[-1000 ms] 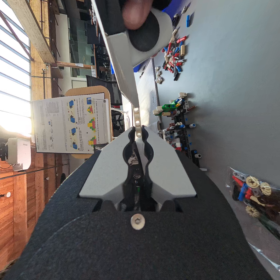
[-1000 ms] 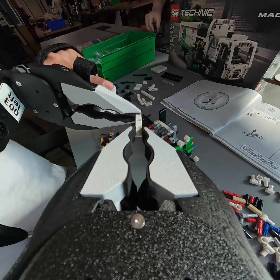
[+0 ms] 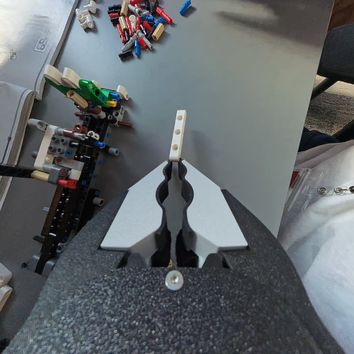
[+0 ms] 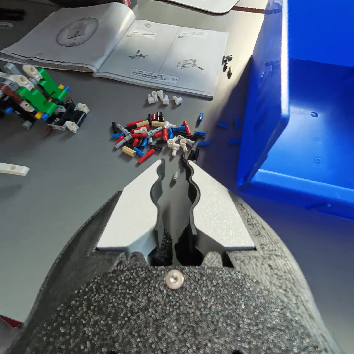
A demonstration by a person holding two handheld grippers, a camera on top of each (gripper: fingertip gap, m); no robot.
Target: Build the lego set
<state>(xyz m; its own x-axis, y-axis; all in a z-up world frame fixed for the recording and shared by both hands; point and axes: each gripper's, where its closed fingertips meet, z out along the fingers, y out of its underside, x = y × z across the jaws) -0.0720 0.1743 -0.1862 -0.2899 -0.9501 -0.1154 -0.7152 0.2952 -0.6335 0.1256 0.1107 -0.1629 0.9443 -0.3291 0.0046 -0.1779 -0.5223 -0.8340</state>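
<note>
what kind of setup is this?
Likely a hobby or lab workbench for toy-brick building: grey table with a loose pile of connector pins, an open instruction booklet, and a half-built model.

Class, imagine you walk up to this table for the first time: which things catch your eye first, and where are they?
First, the white beam with holes, pinched at its near end by the left gripper and sticking out above the grey table. Next, the bright blue bin right of the open right gripper, which hovers over a small grey pin near the scattered coloured pins. The half-built model with green parts lies left.
</note>
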